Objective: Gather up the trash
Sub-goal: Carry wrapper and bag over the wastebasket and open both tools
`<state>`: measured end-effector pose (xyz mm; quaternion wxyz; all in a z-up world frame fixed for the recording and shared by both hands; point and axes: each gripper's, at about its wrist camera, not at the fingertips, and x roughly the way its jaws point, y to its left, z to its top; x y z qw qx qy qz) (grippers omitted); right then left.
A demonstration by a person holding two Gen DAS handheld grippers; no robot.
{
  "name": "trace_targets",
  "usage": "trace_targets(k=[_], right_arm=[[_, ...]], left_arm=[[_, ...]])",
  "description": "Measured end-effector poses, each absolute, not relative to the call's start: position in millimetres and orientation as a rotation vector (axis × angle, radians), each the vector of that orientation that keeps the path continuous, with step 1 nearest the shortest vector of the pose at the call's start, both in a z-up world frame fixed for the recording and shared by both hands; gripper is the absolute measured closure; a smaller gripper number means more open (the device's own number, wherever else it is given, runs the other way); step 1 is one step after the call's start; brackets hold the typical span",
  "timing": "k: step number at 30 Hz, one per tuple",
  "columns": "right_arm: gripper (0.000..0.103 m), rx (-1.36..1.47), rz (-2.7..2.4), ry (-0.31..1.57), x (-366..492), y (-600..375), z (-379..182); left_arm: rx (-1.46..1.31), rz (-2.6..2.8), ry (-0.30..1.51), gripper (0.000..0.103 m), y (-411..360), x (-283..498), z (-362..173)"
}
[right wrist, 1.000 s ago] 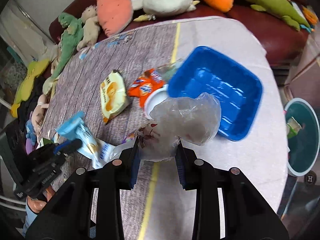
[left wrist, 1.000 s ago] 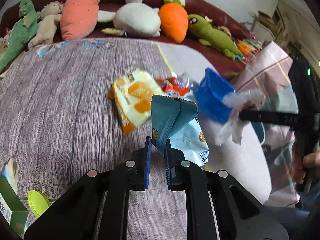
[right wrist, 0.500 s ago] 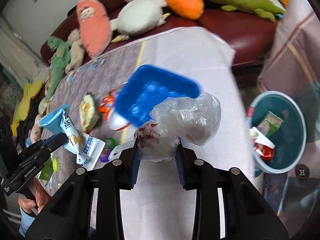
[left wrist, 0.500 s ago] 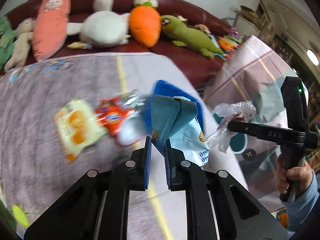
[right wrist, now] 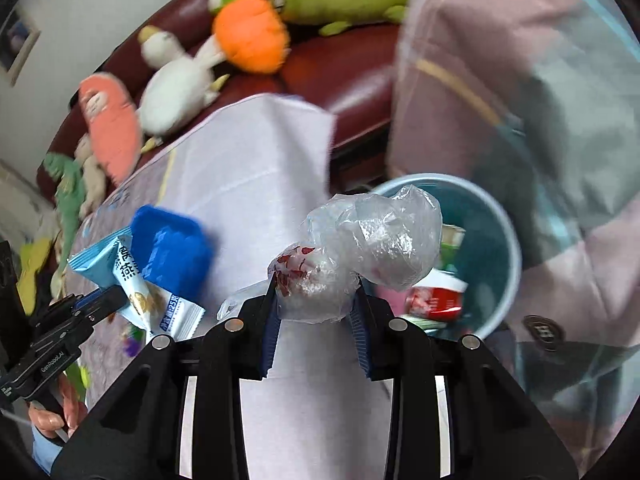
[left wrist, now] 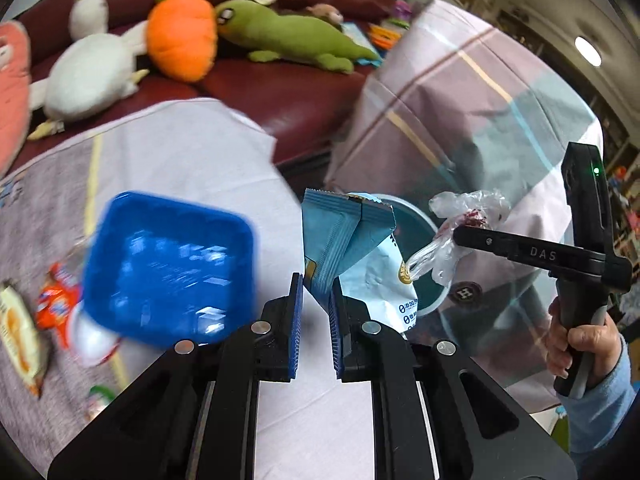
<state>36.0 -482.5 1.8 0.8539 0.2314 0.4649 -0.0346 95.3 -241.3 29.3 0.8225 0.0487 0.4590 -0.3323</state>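
My left gripper (left wrist: 316, 284) is shut on a blue and white snack wrapper (left wrist: 352, 256), held above the table's right edge; it also shows in the right wrist view (right wrist: 140, 280). My right gripper (right wrist: 316, 292) is shut on a crumpled clear plastic bag (right wrist: 368, 252) with red print, held in the air just left of a teal trash bin (right wrist: 500, 240) on the floor with cartons inside. In the left wrist view the right gripper (left wrist: 456, 236) holds the bag (left wrist: 468, 216) over the bin (left wrist: 416, 216), which the wrapper mostly hides.
A blue tray (left wrist: 172, 260) lies on the cloth-covered table (left wrist: 180, 152), with orange (left wrist: 56, 300) and yellow (left wrist: 16, 336) wrappers to its left. Plush toys (left wrist: 180, 36) line a dark red sofa behind. A checked cover (left wrist: 460, 112) drapes furniture right of the bin.
Both grippers have swung right, off the table's middle toward the bin, each keeping its hold. The bin has come into full view under the right gripper.
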Motion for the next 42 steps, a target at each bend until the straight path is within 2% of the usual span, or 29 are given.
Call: trace_targets(k=[13,21,31,33,35,37,42], right_arm=[[0.072,0.49,-0.193,1.003,25.0,-559.6,-17.1],[0.072,0.474,-0.199,1.038,35.9,-570.1,-28.4],[0.072,0.448,-0.194,1.054,43.4,-569.2,-30.6],[0.072,0.445,-0.197,1.058,42.2,-569.1,-31.1],[0.072,0.444,-0.199,1.06,42.5,-568.6,-31.2],[0.072,0.443,-0.2,1.063,43.0,-568.1,-31.5],[0.072,0.44,-0.197,1.074,46.4,-564.6,-33.0]], left_arm=[[0.202,-0.807,1.079,0.09,-360.9,105.0,-24.4],[0.236,-0.813,1.129,0.09,-386.7,111.0,-51.7],[0.238,-0.803,1.147,0.089,-392.1,114.7,-59.6],[0.237,-0.796,1.146,0.084,-392.1,114.1,-59.7],[0.241,-0.79,1.137,0.057,-392.2,112.9,-58.9],[0.254,-0.78,1.112,0.039,-391.8,110.1,-56.5],[0.248,-0.773,1.1,0.023,-386.0,107.6,-52.5]])
